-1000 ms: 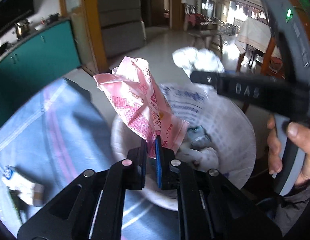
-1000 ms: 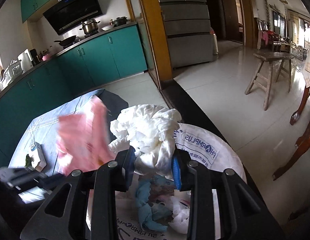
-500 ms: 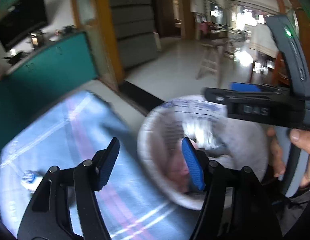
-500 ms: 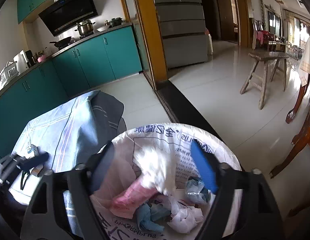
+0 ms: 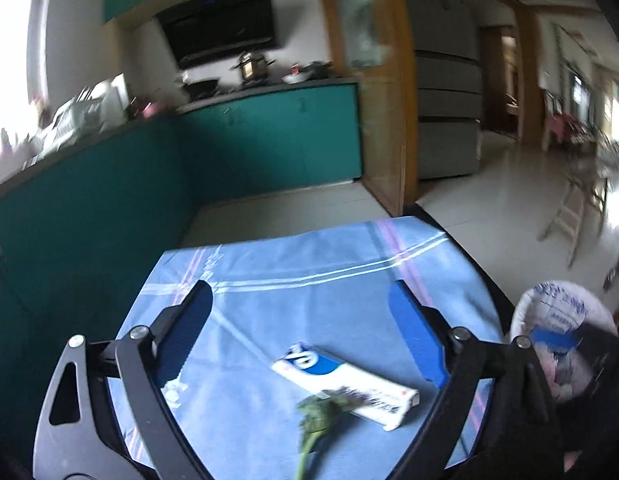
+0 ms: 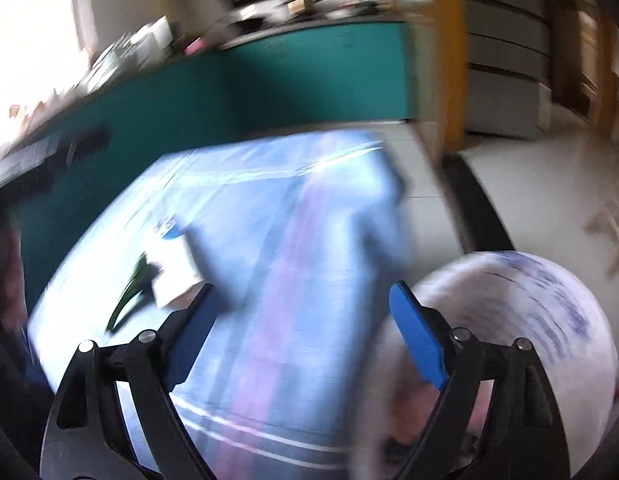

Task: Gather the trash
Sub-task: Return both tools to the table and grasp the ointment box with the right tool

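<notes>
My left gripper [image 5: 305,320] is open and empty above the blue tablecloth [image 5: 309,280]. Between its fingers lies a white and blue carton [image 5: 345,382] with a green leafy scrap [image 5: 315,416] against it. The white bag-lined trash bin [image 5: 565,320] stands at the right past the table edge, partly hidden by the other gripper. My right gripper [image 6: 305,320] is open and empty over the table edge; the view is blurred. The carton [image 6: 171,270], the green scrap [image 6: 131,292] and the bin [image 6: 529,340] show there too.
Teal kitchen cabinets [image 5: 229,148] run behind and left of the table. A wooden door frame [image 5: 389,120] and a grey fridge [image 5: 445,92] stand behind. A wooden stool [image 5: 577,208] stands on the tiled floor at right.
Both grippers opened and dropped the pink wrapper and the white tissue wad into the bin. Both then swung left from the bin toward the table with the carton.
</notes>
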The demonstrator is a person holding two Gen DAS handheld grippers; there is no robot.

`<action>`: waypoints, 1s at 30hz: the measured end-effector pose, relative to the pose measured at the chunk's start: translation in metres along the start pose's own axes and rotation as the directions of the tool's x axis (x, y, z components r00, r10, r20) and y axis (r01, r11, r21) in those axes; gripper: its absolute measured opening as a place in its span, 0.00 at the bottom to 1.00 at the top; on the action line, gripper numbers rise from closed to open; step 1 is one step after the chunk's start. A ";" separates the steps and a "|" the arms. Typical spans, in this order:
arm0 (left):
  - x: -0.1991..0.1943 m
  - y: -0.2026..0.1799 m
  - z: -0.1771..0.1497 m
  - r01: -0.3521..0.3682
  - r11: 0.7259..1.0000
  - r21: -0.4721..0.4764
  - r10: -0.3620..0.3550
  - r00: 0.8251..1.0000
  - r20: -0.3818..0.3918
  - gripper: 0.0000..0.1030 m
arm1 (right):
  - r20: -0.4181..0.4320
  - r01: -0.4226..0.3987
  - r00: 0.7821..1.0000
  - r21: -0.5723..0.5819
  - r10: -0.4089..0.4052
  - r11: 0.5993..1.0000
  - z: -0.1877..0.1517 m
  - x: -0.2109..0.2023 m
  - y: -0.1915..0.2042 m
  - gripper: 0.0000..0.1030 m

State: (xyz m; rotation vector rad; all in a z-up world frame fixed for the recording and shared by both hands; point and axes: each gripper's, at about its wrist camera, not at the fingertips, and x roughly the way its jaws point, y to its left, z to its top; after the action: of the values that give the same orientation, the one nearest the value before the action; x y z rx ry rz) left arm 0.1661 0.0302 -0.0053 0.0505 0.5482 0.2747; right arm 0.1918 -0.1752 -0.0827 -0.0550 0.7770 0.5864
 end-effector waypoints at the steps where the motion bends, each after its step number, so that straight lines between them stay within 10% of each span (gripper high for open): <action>1: 0.003 0.007 0.000 -0.002 1.000 -0.011 0.002 1.000 -0.017 0.88 | -0.022 -0.023 1.000 -0.059 0.021 0.998 0.000 0.008 0.020 0.83; 13: 0.018 0.081 -0.021 -0.020 0.991 -0.134 -0.002 0.986 -0.164 0.91 | -0.159 -0.138 0.983 -0.316 0.091 0.939 0.026 0.085 0.133 0.85; 30: 0.028 0.123 -0.031 -0.098 0.962 -0.255 0.038 0.972 -0.230 0.92 | -0.163 -0.156 0.980 -0.272 0.114 0.950 0.035 0.107 0.129 0.62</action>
State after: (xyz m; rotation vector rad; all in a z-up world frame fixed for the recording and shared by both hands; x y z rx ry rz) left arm 0.1425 0.1550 -0.0313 -0.2241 0.7301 0.4232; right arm 0.2074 -0.0066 -0.1089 -0.3140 0.8383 0.8291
